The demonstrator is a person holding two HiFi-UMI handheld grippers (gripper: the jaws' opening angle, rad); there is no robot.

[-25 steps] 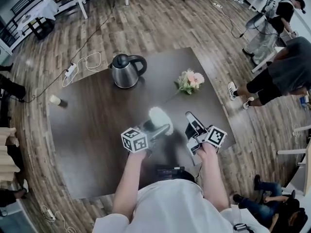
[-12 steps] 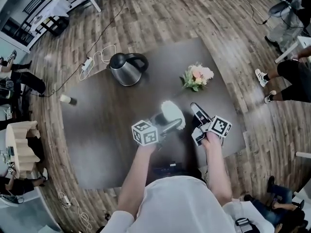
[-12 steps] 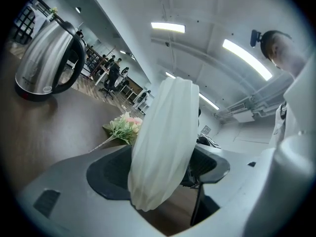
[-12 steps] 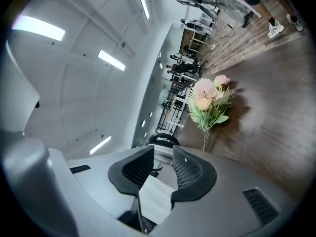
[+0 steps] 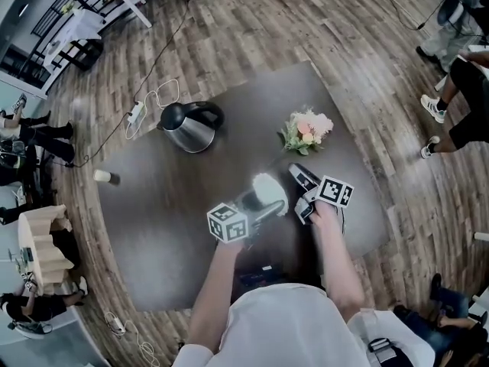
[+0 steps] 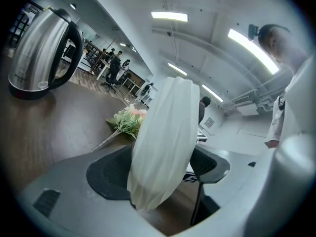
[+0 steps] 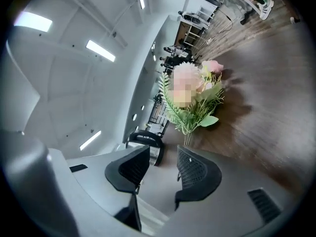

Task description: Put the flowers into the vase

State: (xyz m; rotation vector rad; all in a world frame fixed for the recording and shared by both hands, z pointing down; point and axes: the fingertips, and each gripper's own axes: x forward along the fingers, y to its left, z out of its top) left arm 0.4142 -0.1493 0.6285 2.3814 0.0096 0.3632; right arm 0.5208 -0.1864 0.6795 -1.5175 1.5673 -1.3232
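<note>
1. Left hand-held gripper (image 6: 160, 169): clenched low on the white ribbed vase (image 6: 168, 132); the top-heavy vase may swing or slip.
2. Right hand-held gripper (image 7: 162, 164), beside the vase: empty, jaws opening; may miss the thin stems.
3. Pink-and-green flower bunch (image 5: 307, 131): lying on the dark counter (image 5: 153, 220) beyond the vase; petals could be crushed.

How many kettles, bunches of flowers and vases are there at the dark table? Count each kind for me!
Shiny steel kettle with a black handle: 1
Bunch of pink and white flowers with green leaves: 1
White ribbed vase: 1
Total: 3
</note>
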